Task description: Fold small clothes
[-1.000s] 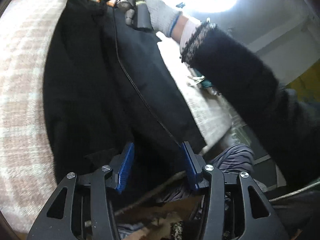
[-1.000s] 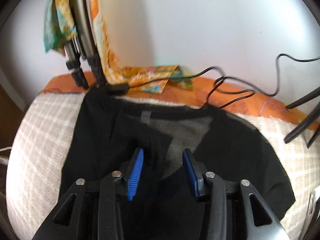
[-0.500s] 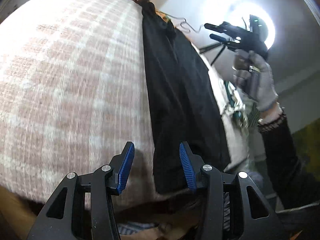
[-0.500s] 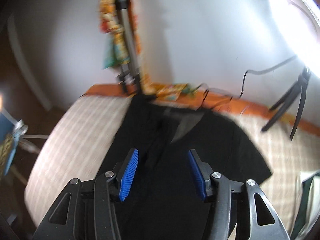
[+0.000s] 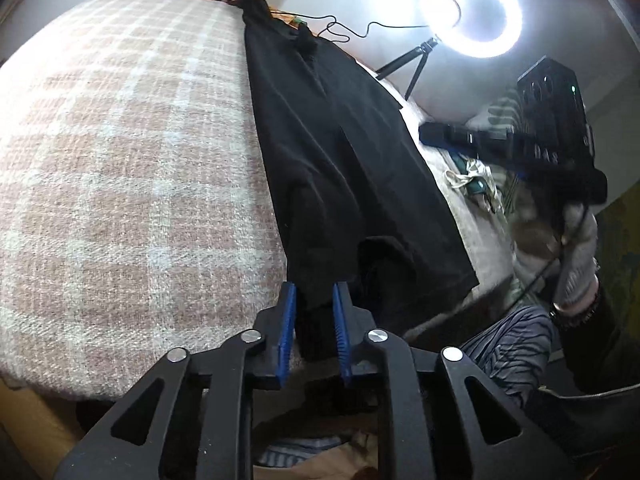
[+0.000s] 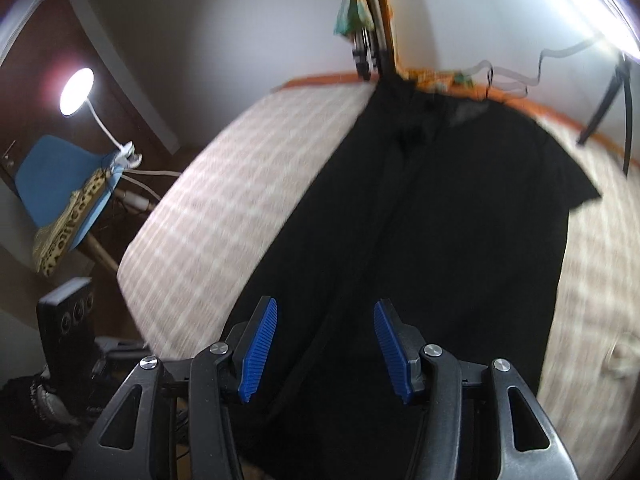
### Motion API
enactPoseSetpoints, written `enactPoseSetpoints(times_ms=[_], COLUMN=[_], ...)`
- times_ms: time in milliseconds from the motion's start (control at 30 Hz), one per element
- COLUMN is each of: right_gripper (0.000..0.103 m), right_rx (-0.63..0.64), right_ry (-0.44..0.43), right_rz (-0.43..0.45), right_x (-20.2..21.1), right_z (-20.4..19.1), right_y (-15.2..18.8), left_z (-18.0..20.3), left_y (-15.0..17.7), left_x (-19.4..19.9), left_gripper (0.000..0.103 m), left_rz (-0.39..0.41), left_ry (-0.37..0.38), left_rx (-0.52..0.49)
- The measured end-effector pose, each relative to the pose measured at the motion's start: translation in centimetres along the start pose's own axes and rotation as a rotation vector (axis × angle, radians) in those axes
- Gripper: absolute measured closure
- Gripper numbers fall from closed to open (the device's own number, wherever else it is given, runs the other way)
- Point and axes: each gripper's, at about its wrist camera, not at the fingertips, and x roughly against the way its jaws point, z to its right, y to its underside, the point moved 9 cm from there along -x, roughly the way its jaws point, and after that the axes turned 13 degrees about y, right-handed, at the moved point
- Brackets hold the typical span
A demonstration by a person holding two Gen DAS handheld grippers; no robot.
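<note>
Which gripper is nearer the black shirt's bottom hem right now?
Left. The left gripper has the black shirt hem between its fingers; the right gripper hangs open above the shirt.

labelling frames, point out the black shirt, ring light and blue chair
black fabric shirt [image 5: 340, 168], left wrist view, mid body
round white ring light [image 5: 436, 30], left wrist view, lit rim
blue plastic chair [image 6: 52, 172], right wrist view, backrest

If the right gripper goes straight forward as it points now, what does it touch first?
Most likely the black fabric shirt spread on the checked beige blanket: the right gripper, jaws open, points right at it. Blur leaves the depth unclear.
</note>
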Motion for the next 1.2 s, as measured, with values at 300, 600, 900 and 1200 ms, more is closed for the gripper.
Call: enactPoseSetpoints(times_ms=[300, 600, 900, 1200], right_gripper=[0.048, 0.061, 0.066, 0.052], right_rx=[-0.204, -0.089, -0.062, -0.159], right_ry=[-0.183, -0.065, -0.05, -0.005], right_rz=[-0.268, -0.251, -0.143, 0.066], right_x=[-2.3, -2.3, 1.1, 6.5], right_z=[-2.3, -3.2, -1.1, 6.8], right_y=[7.2, 9.8, 9.5, 6.5], left_z=[0.4, 0.7, 3.4, 9.8], left_y=[0.9, 1.0, 0.3, 0.0], left_x=[1.0, 2.4, 2.6, -1.4], left_gripper=[0.093, 0.093, 0.066, 0.066], left_rz=[0.007, 0.037, 0.083, 0.073], left_ry=[-0.016, -0.041, -0.088, -0.068], left_rx=[-0.05, -0.072, -0.185, -0.358])
